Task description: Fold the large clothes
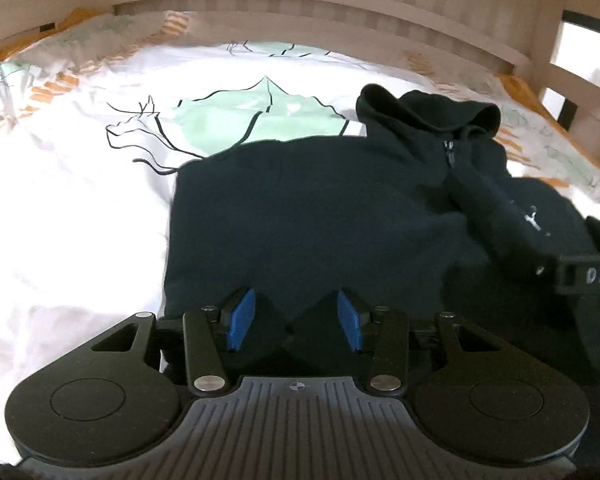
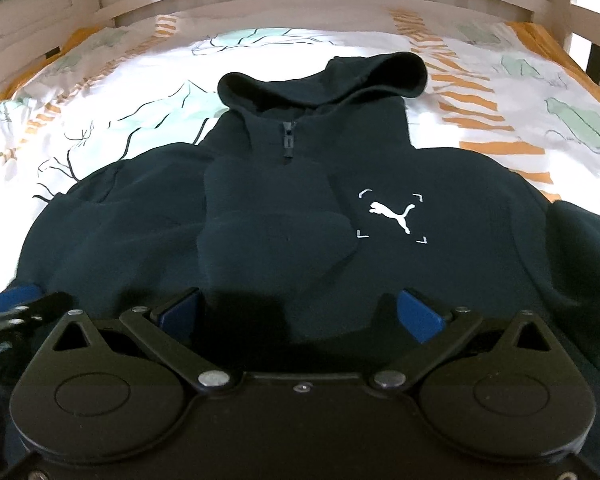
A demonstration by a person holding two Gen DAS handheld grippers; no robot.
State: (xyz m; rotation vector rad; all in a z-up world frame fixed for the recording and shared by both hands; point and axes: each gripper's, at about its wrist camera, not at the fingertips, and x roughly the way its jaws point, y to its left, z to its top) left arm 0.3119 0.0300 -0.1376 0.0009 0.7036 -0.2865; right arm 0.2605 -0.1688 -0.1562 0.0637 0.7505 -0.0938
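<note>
Dark navy fleece fills both of our views: a large hooded sweatshirt with a short zip at the neck and a white leaping-cat logo lies face up on the white bed cover printed with green and orange shapes, its hood at the far end towards the pale wooden slatted bed frame. The garment's left sleeve looks already folded across the chest, ending beside the logo.

Our left gripper sits over the near left part of the body, blue pads moderately apart with only flat fabric showing between them; we hold nothing there. Our right gripper hovers over the near middle, spread wider, also empty as far as we can see.

We judge the next step to be taking up the hem or the right side to fold. The risks:

- Thick fleece may give us only the top layer, so the fold drags and bunches the layer beneath.
- Lifting the near edge could pull the crossed sleeve out of place, undoing that fold.
- The soft bed cover could get pinched along with the cloth and rise with it.
- Uneven pulls from the two grippers would skew the fold line, since they sit at different spots along the hem.
</note>
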